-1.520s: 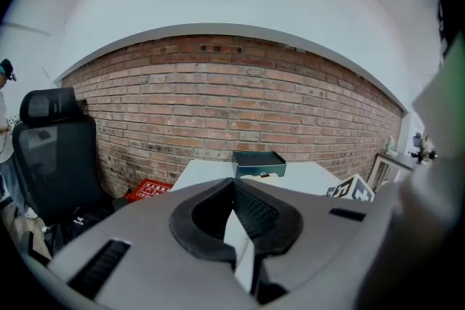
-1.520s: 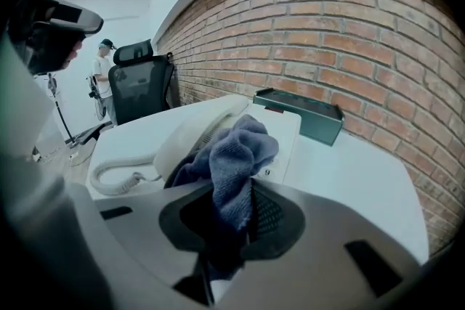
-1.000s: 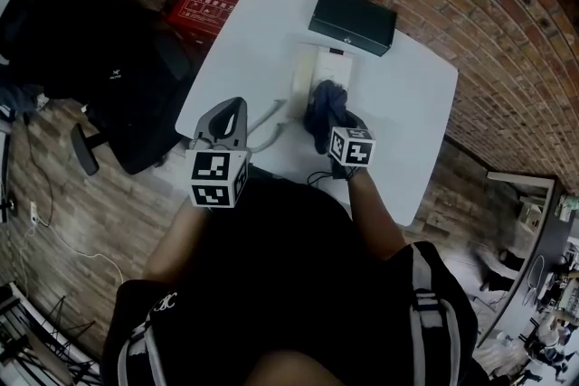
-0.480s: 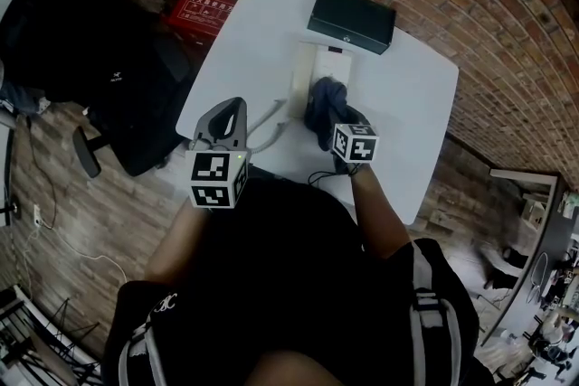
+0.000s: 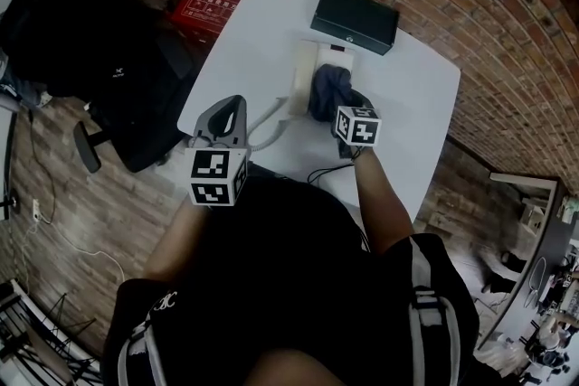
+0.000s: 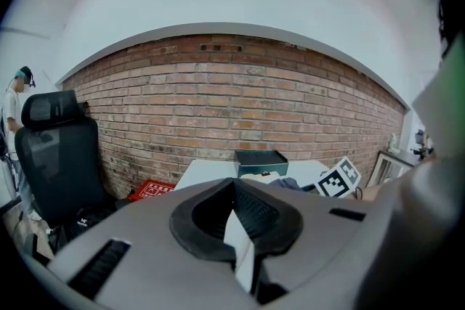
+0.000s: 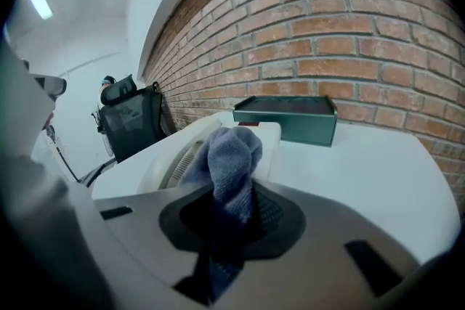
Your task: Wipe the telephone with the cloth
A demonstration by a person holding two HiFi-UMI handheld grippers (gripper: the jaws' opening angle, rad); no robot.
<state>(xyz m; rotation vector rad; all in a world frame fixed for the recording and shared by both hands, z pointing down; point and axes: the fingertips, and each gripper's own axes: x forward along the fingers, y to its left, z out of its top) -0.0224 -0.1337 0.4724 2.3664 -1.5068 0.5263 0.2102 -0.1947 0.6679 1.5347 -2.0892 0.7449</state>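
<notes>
Telephone [image 5: 304, 75] (white, flat on the white table [image 5: 412, 99]) lies with its far end just short of a dark green box [image 5: 354, 18].

Cloth [image 5: 329, 89]: blue-grey, bunched, resting on the telephone's right half and touching it. In the right gripper view the cloth [image 7: 229, 155] stands up in a fold over the telephone [image 7: 190, 145].

Right gripper [image 5: 336, 107]: jaws pinching the cloth, tips at the telephone's near right part. The pinch is plain in its own view [image 7: 229, 218].

Left gripper [image 5: 228, 115]: to the left of the telephone and nearer the person, apart from it. Its jaws are pressed together at the tips [image 6: 235, 218], nothing held.

Cord [image 5: 269, 117]: grey, runs off the telephone's left side toward the left gripper.

Black chair [image 5: 86, 23] stands well left of the telephone, off the table.
</notes>
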